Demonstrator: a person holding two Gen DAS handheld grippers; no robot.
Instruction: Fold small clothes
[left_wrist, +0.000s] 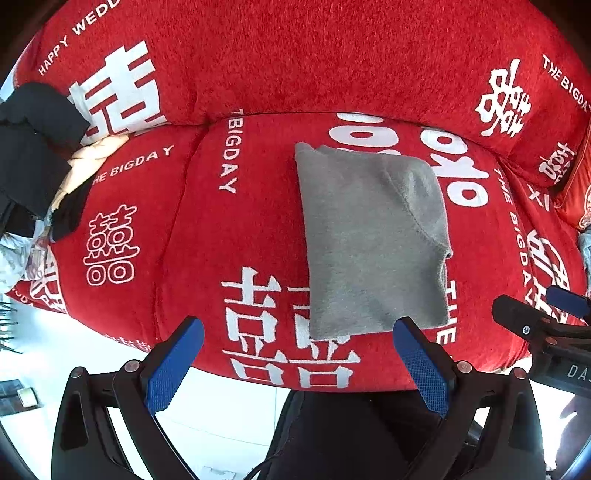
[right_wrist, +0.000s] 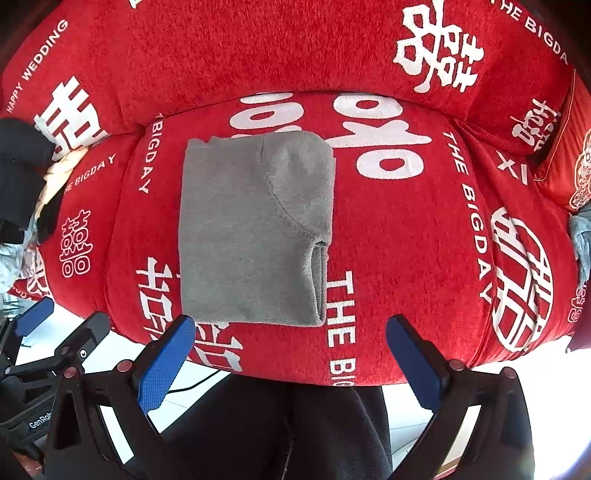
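Grey fleece garment (left_wrist: 369, 243), folded to a rectangle, lies flat on a red sofa (left_wrist: 258, 74) with a nubby white-printed cover. Left gripper (left_wrist: 299, 328) and right gripper (right_wrist: 290, 325): both released, empty, blue textured pads. Right view alone shows the garment's open cuff (right_wrist: 318, 284)

Bare red cover (right_wrist: 406, 229) around grey garment (right_wrist: 251, 229).

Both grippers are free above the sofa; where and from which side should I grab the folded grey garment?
Grip the grey garment at its near hem edge, coming from the sofa's front: that edge lies flat and straight nearest the open right gripper; the layered right edge would probably splay.
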